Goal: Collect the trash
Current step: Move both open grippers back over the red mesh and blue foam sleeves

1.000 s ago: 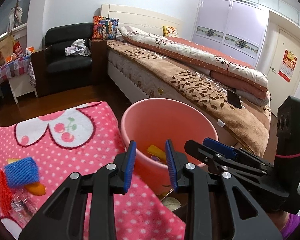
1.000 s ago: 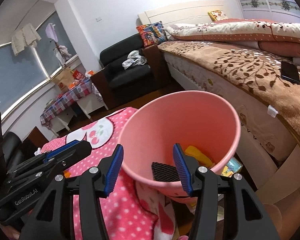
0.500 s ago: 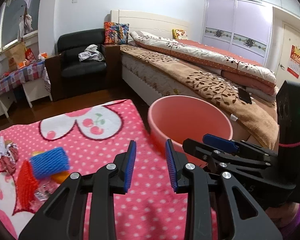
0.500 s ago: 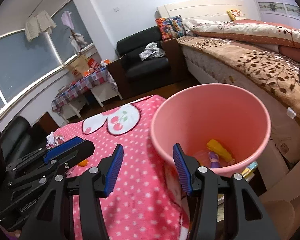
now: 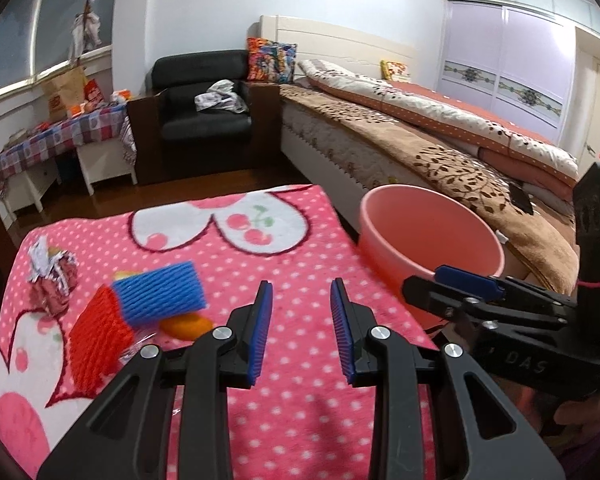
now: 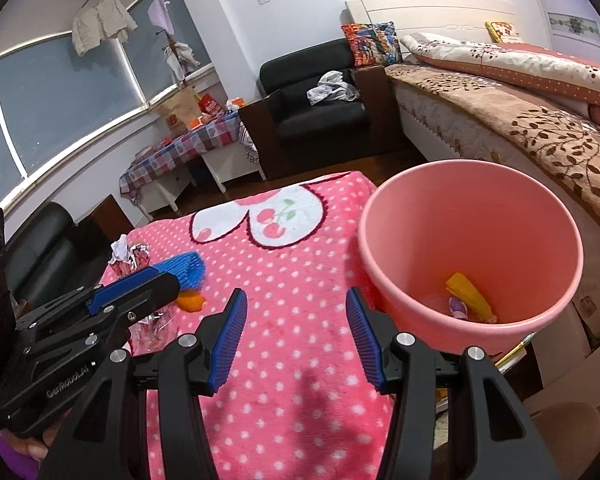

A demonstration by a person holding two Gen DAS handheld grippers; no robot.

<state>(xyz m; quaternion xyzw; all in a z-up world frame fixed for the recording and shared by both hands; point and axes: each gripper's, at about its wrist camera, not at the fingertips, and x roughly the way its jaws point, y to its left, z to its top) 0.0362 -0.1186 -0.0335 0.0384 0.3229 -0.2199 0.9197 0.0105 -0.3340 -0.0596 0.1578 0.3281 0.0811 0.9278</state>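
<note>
A pink bin stands at the right edge of the pink dotted cloth, with yellow and purple scraps inside. Trash lies on the cloth's left side: a blue foam net, a red foam net, an orange peel, a crumpled foil wrapper and clear plastic. My left gripper is open and empty over the cloth. My right gripper is open and empty, left of the bin.
A bed with a brown blanket runs behind the bin. A black armchair and a side table with a checked cloth stand at the back. A black phone lies on the bed.
Both grippers have pulled back and swung left from over the bin. The trash pile on the cloth has come into fuller view. Both stay open and empty.
</note>
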